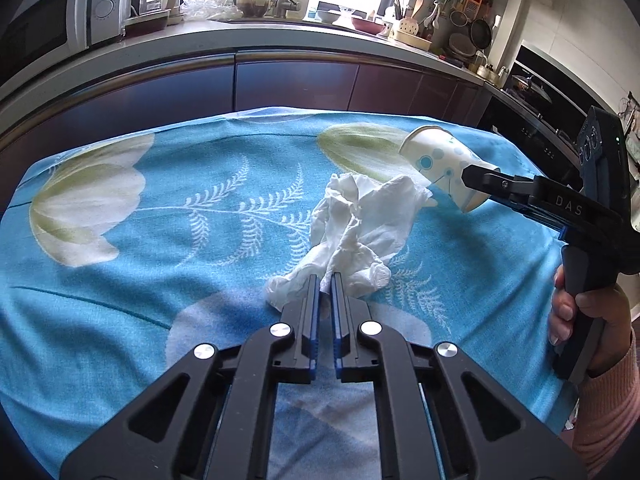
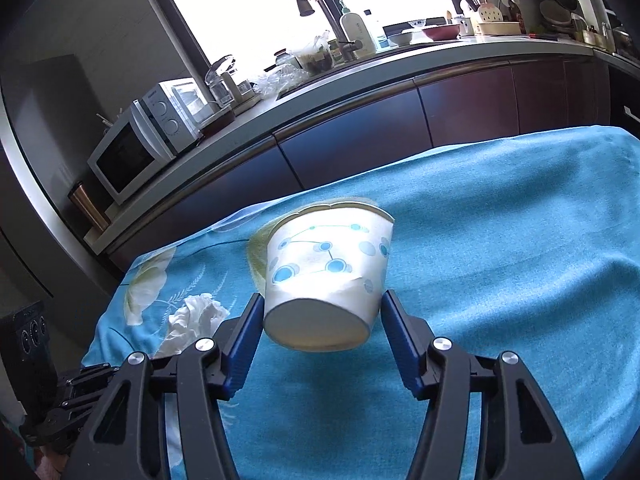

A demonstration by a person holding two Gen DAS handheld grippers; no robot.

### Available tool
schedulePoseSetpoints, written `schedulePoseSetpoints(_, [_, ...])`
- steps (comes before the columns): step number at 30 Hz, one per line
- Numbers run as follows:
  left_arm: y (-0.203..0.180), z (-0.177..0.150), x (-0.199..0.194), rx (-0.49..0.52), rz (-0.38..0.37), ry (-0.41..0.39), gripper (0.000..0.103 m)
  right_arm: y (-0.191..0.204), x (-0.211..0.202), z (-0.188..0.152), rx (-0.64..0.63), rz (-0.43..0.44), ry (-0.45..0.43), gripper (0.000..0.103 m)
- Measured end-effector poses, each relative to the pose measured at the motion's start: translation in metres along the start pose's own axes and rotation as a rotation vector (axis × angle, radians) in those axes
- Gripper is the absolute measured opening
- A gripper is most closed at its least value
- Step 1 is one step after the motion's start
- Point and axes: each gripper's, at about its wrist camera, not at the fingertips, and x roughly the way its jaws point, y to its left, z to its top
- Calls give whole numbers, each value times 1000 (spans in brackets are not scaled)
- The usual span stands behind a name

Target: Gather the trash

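A crumpled white tissue lies on the blue flowered tablecloth. My left gripper is shut on the tissue's near end, which bunches around the blue pads. To the right, a white paper cup with blue dots hangs tilted above the cloth, its mouth pointing up and away. My right gripper is shut on the cup near its base. In the right wrist view the cup sits between the two fingers of the right gripper, base toward the camera, and the tissue shows at lower left.
A person's hand in a pink sleeve holds the right gripper's handle. Beyond the table's far edge runs a row of dark cabinets under a cluttered kitchen counter with a microwave and a sink tap.
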Motion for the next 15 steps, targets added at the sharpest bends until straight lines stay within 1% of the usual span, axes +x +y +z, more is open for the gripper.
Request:
schedulePoseSetpoints(8, [11, -18, -37, -24, 27, -37, 6, 29, -23, -14, -35, 110, -12, 57])
schedulePoseSetpoints(15, [28, -40, -72, -64, 49, -67, 6, 54, -33, -32, -61, 181, 3, 57])
